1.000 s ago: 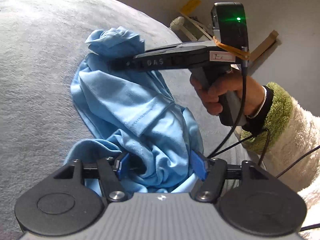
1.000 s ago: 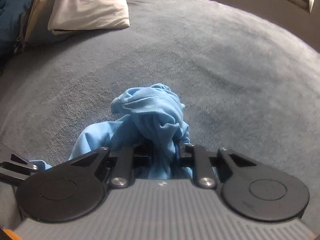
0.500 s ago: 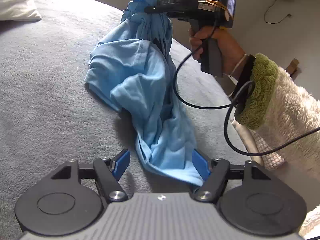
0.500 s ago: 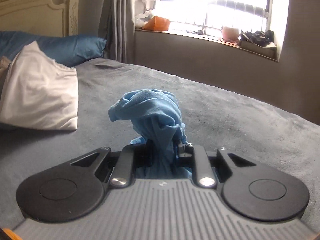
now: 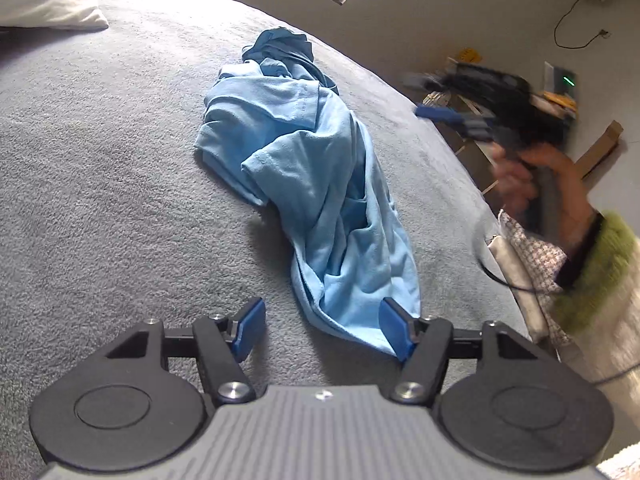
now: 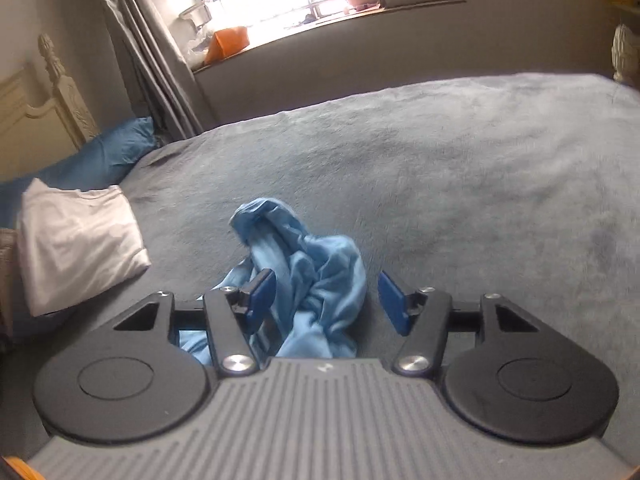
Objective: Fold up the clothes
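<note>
A light blue shirt (image 5: 316,184) lies crumpled in a long heap on the grey bed cover (image 5: 100,200). My left gripper (image 5: 322,324) is open, its blue pads just above the shirt's near end, holding nothing. My right gripper (image 6: 326,298) is open; the far bunched end of the shirt (image 6: 312,280) sits loose between its pads on the bed. In the left wrist view the right gripper (image 5: 460,118) shows blurred at the right, off the bed's edge, held by a hand.
A white folded garment (image 6: 76,240) lies at the left, with a blue pillow (image 6: 100,156) behind it. A window sill (image 6: 320,20) with clutter runs along the far wall. The bed's right edge (image 5: 480,200) is near the person's green-cuffed sleeve (image 5: 592,264).
My right gripper has opened and let go of the shirt's end, which dropped onto the bed. It has pulled away to the right. My left gripper stays open near the shirt's near end.
</note>
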`<state>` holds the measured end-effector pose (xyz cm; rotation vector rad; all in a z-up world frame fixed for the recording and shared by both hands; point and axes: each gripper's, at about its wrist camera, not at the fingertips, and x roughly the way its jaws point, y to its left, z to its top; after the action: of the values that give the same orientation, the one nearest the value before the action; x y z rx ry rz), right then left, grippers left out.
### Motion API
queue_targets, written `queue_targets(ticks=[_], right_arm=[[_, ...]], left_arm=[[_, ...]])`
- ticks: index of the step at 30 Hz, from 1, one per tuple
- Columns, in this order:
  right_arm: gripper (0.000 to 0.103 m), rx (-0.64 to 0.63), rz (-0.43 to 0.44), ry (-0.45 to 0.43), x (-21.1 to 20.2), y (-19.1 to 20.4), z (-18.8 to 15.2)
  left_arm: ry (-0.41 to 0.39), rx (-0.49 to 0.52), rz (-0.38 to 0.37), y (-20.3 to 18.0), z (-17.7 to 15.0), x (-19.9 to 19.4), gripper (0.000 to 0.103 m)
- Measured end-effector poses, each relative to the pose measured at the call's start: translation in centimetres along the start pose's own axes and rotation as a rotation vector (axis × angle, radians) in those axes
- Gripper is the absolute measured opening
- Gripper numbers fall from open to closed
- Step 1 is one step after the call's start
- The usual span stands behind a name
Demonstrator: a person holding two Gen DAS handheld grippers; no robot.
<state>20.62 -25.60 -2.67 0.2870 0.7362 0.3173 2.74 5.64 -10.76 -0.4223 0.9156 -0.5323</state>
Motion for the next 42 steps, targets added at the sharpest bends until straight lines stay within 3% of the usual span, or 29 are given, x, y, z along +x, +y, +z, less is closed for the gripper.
queue_targets(ticks=[4, 6, 10, 16, 17, 19, 21, 26, 33, 37, 42], right_arm=[[0.056, 0.011, 0.079, 0.101, -4.8, 0.4, -5.5], [0.056, -0.048, 0.125, 0.147, -6.4, 1.9, -8.8], [0.056, -0.402, 0.162, 0.184, -8.0, 8.3, -14.5], [0.054, -0.687, 0.117, 0.211, -5.0, 13.1, -18.9], [0.052, -0.734, 0.109, 0.215, -4.5, 13.9, -19.7], [0.034, -0.793, 0.098, 0.225, -3.6, 14.9, -20.8], [0.001, -0.736, 0.090, 0.215, -3.7, 14.3, -20.3], [0.001, -0.545, 0.023, 0.081, -8.5, 11.6, -17.5], [0.001, -0.172, -0.039, -0.058, -16.8, 3.4, -14.9], [0.001, -0.023, -0.116, -0.066, -18.2, -1.5, -16.1], [0.001, 0.083, -0.178, -0.004, -16.7, -5.5, -18.8]], left_arm=[[0.022, -0.007, 0.047, 0.1, 0.5, 1.5, 0.042], [0.029, -0.031, 0.056, 0.3, 0.8, 1.6, 0.037], [0.015, -0.085, 0.069, 0.9, 0.9, 0.9, 0.033], [-0.016, -0.138, 0.122, 1.5, 0.3, -1.1, 0.029], [-0.024, -0.133, 0.133, 1.4, 0.2, -1.6, 0.029], [-0.042, -0.130, 0.147, 1.4, 0.1, -2.4, 0.029], [-0.059, -0.127, 0.153, 1.5, 0.1, -3.0, 0.030], [-0.091, -0.116, 0.147, 1.7, 0.1, -3.8, 0.032], [-0.090, -0.101, 0.094, 1.3, 0.3, -3.3, 0.046], [-0.078, -0.085, 0.081, 0.9, 0.2, -3.1, 0.050], [-0.075, -0.021, 0.108, 0.1, 1.1, -2.5, 0.055]])
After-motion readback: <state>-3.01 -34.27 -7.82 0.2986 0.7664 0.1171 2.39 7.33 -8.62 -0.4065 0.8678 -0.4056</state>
